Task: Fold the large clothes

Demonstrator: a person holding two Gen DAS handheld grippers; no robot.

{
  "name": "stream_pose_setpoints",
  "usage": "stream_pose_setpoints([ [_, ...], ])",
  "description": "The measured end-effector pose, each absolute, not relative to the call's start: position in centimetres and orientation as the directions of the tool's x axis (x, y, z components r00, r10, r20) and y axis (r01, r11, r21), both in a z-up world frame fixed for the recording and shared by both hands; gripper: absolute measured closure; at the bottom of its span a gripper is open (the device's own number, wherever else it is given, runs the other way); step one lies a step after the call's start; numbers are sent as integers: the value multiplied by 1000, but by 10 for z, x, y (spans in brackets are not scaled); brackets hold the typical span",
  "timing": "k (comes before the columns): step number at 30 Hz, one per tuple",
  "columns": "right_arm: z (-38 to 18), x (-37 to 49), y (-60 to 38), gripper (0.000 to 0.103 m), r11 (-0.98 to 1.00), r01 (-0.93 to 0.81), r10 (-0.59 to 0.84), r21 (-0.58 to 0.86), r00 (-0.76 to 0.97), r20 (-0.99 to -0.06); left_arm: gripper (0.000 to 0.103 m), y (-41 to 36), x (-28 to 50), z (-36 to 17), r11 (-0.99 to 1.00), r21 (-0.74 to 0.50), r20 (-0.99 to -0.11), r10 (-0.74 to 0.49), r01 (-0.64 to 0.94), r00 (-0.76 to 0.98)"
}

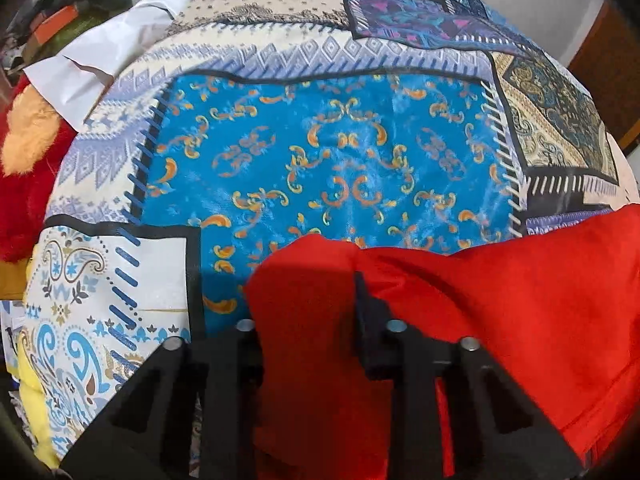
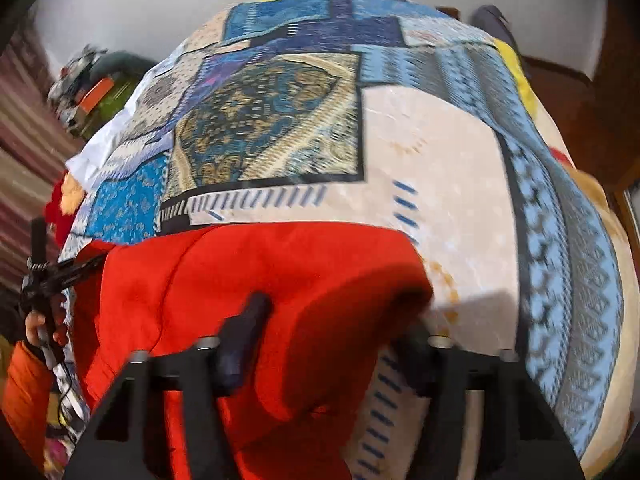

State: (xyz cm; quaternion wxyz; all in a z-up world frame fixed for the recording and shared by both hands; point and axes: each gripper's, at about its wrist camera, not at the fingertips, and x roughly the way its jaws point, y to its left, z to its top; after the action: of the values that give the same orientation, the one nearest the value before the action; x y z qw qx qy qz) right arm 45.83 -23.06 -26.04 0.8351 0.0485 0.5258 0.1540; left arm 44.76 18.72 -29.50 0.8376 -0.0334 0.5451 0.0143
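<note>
One red garment [image 1: 500, 304] lies bunched at the near edge of a bed under a patchwork bedspread [image 1: 328, 152]. Two tools hold it: the left tool [image 1: 308, 300] and the right tool [image 2: 340, 320] each pinch a fold, jaws narrowed on cloth. Only the right view shows a hand [image 2: 44, 326] and orange sleeve [image 2: 24, 392]; the left shows a red plush toy [image 1: 24, 184] and white sheet [image 1: 100, 56].

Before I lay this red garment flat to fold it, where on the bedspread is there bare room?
Free: the blue panel ahead of the left claw, and the cream panel beyond the right claw. Crowded: the left edge, with white cloth and a red plush.
</note>
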Motion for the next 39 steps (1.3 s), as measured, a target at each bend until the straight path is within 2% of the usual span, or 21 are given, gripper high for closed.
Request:
stream_pose_setpoints([
  [3, -252, 463, -222, 85, 951, -229, 288, 206, 428, -856, 84, 189, 442, -275, 996, -22, -890, 18, -82, 456],
  [8, -231, 480, -199, 94, 964, -254, 196, 73, 504, -841, 85, 203, 440, -220, 991, -69, -833, 5, -112, 554],
  [11, -220, 498, -186, 95, 967, -252, 160, 23, 540, -826, 85, 210, 450, -196, 991, -73, -810, 9, -116, 587],
  [14, -214, 517, -173, 95, 966, -257, 133, -23, 572, -809, 85, 214, 467, -192, 990, -15, -804, 72, -141, 590],
  [20, -233, 563, -155, 94, 971, -235, 95, -46, 557, -825, 79, 248, 505, -238, 972, 11, -857, 130, -234, 499],
  [26, -251, 568, -158, 91, 963, -266, 109, -51, 551, -828, 66, 264, 504, -277, 965, 15, -875, 139, -261, 464],
  [28, -253, 564, -159, 86, 957, -281, 95, -79, 556, -826, 60, 267, 498, -276, 962, 8, -870, 141, -273, 471],
  [29, -253, 562, -160, 77, 955, -278, 75, -103, 562, -824, 58, 268, 497, -275, 960, 6, -871, 142, -279, 471],
  [31, -253, 558, -164, 51, 955, -259, 34, -147, 584, -811, 48, 272, 492, -273, 958, 12, -873, 150, -288, 463],
  [32, -253, 556, -168, 20, 954, -233, -11, -189, 604, -797, 44, 272, 491, -271, 957, 26, -874, 162, -289, 459],
  [33, -253, 553, -173, 10, 950, -199, -62, -239, 631, -773, 35, 273, 488, -268, 957, 48, -873, 179, -286, 454],
  [34, -253, 551, -180, 10, 951, -199, -58, -236, 636, -770, 30, 273, 485, -265, 958, 65, -874, 190, -280, 447],
  [37, -248, 546, -203, 10, 972, -195, 7, -132, 587, -810, 27, 274, 475, -253, 961, 77, -875, 194, -267, 444],
  [39, -238, 537, -210, 10, 975, -188, 16, -119, 591, -806, 27, 272, 464, -240, 961, 73, -872, 191, -265, 450],
])
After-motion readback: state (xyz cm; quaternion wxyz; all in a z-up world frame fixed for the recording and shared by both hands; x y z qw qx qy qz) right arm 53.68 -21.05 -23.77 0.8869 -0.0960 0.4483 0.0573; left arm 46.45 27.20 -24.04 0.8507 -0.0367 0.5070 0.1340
